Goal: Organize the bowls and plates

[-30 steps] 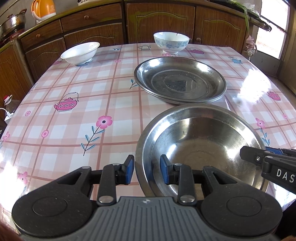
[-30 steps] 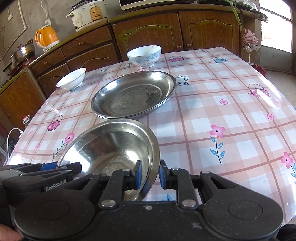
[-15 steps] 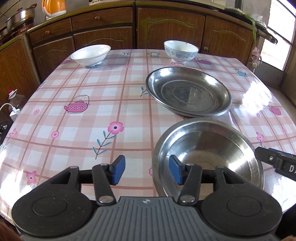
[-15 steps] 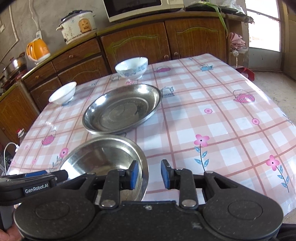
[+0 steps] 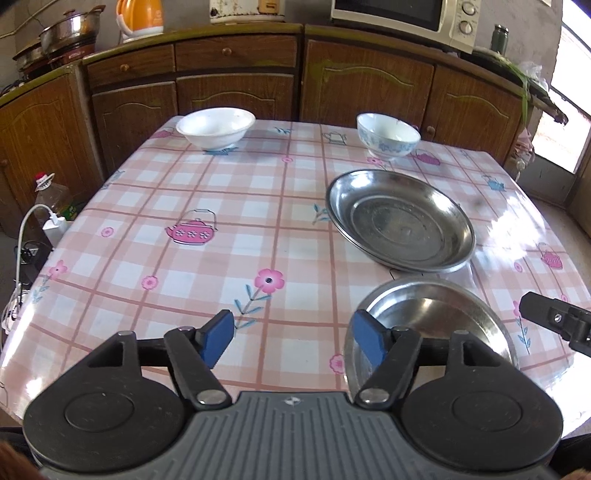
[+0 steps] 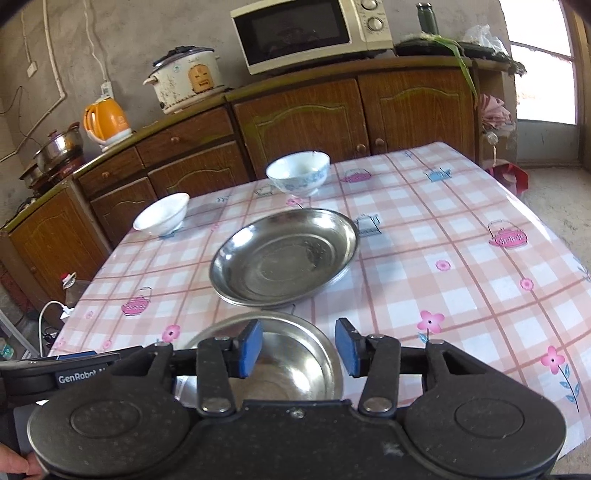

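Note:
A small steel bowl (image 5: pixel 443 321) rests on the checked table near its front edge; it also shows in the right wrist view (image 6: pixel 291 358). A wide steel plate (image 5: pixel 400 219) lies behind it, also in the right wrist view (image 6: pixel 284 256). A plain white bowl (image 5: pixel 215 127) and a blue-patterned bowl (image 5: pixel 388 134) stand at the far side. My left gripper (image 5: pixel 293 338) is open and empty, raised left of the steel bowl. My right gripper (image 6: pixel 299 349) is open and empty above that bowl.
Wooden cabinets (image 6: pixel 303 122) line the far side, carrying a microwave (image 6: pixel 310 33), rice cooker (image 6: pixel 186 79), orange kettle (image 6: pixel 105 120) and pots. A bottle and charger cable (image 5: pixel 48 210) sit on the floor to the left. The table's right edge (image 6: pixel 546 221) drops to the floor.
Both grippers opened, let go of the steel bowl's rim and pulled back and up. The bowl now rests on the table.

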